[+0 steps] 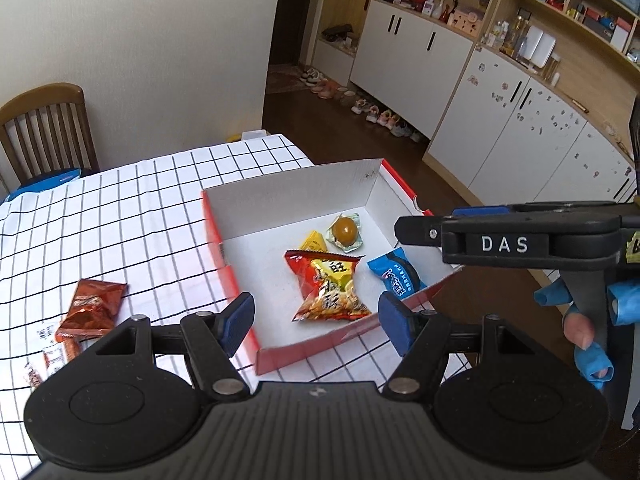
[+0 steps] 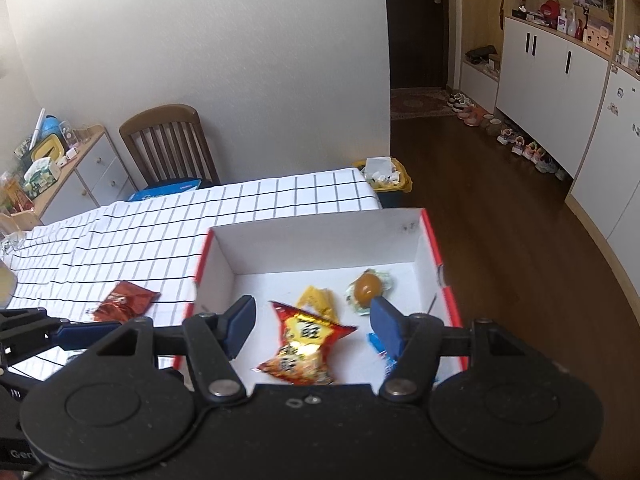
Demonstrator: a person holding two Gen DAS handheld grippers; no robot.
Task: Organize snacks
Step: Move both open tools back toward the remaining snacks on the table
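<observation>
A red box with a white inside (image 1: 212, 232) (image 2: 224, 256) stands on the checked tablecloth. In it lie a red-orange snack bag (image 1: 328, 288) (image 2: 306, 344), a blue cookie packet (image 1: 396, 276), a small yellow packet (image 1: 314, 241) (image 2: 318, 298) and a clear-wrapped brown egg (image 1: 345, 230) (image 2: 367, 286). My left gripper (image 1: 318, 320) hovers open over the box's near-left corner, holding nothing. Open too, my right gripper (image 2: 314, 326) (image 1: 416, 232) hangs above the box's near side with only the bag far below it. A brown-orange packet (image 1: 94, 308) (image 2: 126, 300) lies on the cloth left of the box.
More small packets (image 1: 52, 356) lie at the cloth's near left. A wooden chair (image 2: 168, 148) with a blue box on it stands behind the table. A bin with a yellow liner (image 2: 386, 178) sits at the far corner. A gloved hand (image 1: 580, 328) holds the right gripper.
</observation>
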